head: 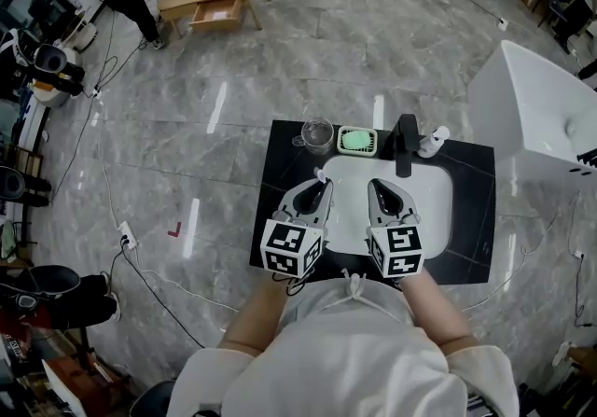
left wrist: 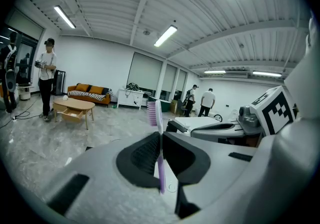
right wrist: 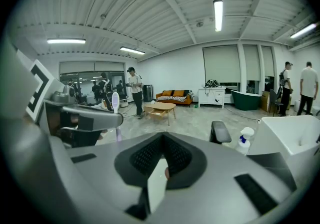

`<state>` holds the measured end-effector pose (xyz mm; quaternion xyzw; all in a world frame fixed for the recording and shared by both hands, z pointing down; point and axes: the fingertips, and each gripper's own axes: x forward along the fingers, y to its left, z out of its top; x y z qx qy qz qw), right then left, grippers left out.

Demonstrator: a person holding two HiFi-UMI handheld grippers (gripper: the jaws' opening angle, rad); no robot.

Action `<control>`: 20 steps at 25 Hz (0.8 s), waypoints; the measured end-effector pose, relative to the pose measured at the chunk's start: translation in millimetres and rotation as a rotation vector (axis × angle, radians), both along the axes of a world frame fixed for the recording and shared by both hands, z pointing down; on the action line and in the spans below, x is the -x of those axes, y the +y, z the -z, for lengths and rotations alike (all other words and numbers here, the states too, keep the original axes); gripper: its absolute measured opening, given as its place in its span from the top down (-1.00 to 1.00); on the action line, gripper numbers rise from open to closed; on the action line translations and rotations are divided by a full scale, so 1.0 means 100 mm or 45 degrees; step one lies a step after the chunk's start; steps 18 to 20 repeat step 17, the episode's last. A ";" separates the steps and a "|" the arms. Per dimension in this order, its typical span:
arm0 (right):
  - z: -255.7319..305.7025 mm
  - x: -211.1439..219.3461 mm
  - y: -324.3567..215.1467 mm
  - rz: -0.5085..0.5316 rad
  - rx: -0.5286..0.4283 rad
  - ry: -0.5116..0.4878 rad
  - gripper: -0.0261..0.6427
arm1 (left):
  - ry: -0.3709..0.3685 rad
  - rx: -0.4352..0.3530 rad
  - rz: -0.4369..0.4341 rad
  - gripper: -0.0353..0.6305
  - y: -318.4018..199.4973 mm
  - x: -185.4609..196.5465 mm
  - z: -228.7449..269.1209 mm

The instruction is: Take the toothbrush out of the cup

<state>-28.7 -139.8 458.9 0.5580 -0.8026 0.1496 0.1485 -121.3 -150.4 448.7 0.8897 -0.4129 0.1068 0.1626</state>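
One lilac plastic toothbrush [left wrist: 161,168] stands upright with its bristles uppermost, clamped in the left gripper [left wrist: 160,135] above the white basin's [head: 429,191] left edge. The right gripper's [right wrist: 161,135] jaws are pressed together. A clear glass cup [head: 317,133] sits at the black worktop's [head: 471,219] back-left corner.

No readable text anywhere

The left cube [head: 292,248] and right cube [head: 398,252] carry only black-and-white square patterns, no letters or numbers. On the spray bottle [right wrist: 244,140] at the far right of the sink, a blue label shows, too small to read. A red corner mark [head: 174,231] on the floor to the left is a plain angle, not a character.
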 end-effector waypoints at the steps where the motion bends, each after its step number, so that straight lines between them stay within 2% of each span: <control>1: 0.00 0.01 -0.01 0.004 -0.002 0.008 0.84 | 0.000 -0.001 -0.002 0.80 -0.01 0.00 0.01; 20: -0.06 0.05 -0.14 0.008 0.014 0.010 0.85 | 0.014 0.026 -0.010 0.80 -0.13 -0.02 -0.10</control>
